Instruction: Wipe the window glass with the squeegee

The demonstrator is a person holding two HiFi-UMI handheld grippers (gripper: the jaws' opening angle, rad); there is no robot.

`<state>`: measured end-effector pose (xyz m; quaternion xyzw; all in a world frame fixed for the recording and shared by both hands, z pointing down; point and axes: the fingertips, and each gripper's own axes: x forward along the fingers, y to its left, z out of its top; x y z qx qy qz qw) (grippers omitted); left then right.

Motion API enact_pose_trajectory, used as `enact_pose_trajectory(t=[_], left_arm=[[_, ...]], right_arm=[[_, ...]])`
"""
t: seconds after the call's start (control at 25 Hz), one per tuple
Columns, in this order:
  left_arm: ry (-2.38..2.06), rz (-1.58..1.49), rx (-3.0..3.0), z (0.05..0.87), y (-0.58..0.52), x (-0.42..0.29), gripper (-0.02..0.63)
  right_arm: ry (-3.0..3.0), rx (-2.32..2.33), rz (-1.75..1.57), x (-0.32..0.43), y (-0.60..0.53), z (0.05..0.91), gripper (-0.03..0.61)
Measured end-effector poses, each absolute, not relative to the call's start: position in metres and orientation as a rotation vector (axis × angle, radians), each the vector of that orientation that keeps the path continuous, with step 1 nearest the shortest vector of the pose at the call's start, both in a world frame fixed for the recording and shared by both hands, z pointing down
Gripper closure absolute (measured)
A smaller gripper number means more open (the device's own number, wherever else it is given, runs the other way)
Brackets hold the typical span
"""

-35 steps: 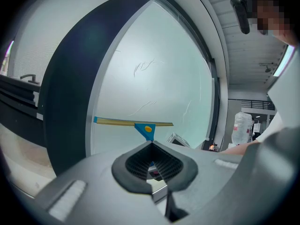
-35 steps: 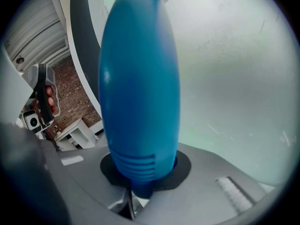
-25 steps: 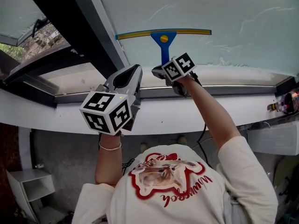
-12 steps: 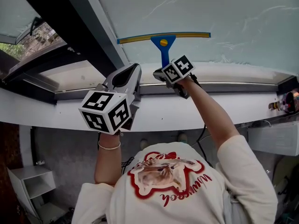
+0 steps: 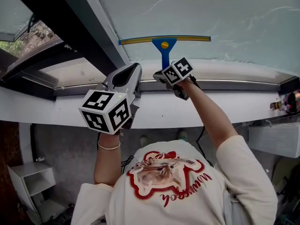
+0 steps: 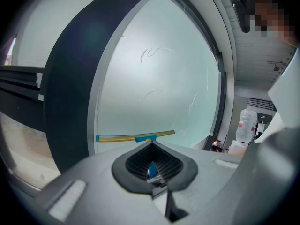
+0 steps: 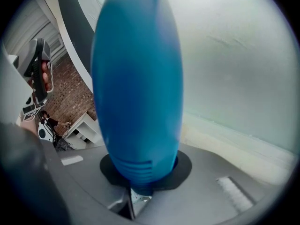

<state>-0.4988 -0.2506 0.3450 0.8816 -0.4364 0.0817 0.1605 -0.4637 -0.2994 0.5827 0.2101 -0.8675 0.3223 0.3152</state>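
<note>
The squeegee (image 5: pixel 164 45) stands upright against the window glass (image 5: pixel 220 13), low on the pane and just above the pale sill (image 5: pixel 225 70). Its handle points down into the right claw (image 5: pixel 163 72), and its long blade lies level across the top. The blade is a yellow strip with blue ends, joined to a blue wedge-shaped head with a yellow dot and a blue handle.

The right claw is clamped on the bottom of that handle. In the right gripper view the smooth blue handle (image 7: pixel 136 88) fills the middle and the blade is cut off. The left gripper view shows the whole blade (image 6: pixel 136 138) from afar, near the dark window frame (image 6: pixel 70 93), with thin streaks higher on the glass. The left claw (image 5: pixel 131 72) hangs beside the right one with its jaws together on nothing.
</note>
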Motion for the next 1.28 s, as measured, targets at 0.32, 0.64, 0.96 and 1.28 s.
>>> enact_pose_trajectory(t=[0.32,0.64,0.96,1.28], left_arm=[[-1.254,0.254,2.488,0.356,-0.252,-0.501,0.614],[-1.265,0.282,2.465,0.364,-0.252,-0.504,0.614],[-1.269,0.303,2.445,0.371,-0.25,-0.503,0.614],[-1.285,0.32,2.414,0.38,-0.248,-0.508,0.614]], right_arm=[[-2.272,0.52,0.89,-0.466,-0.293,0.603,0.514],[-2.267,0.496,0.909,-0.467,-0.291,0.615,0.512],[-2.256,0.474,0.928,-0.468,-0.286,0.629,0.511],[-2.231,0.463,0.939,-0.467,-0.285,0.645,0.511]])
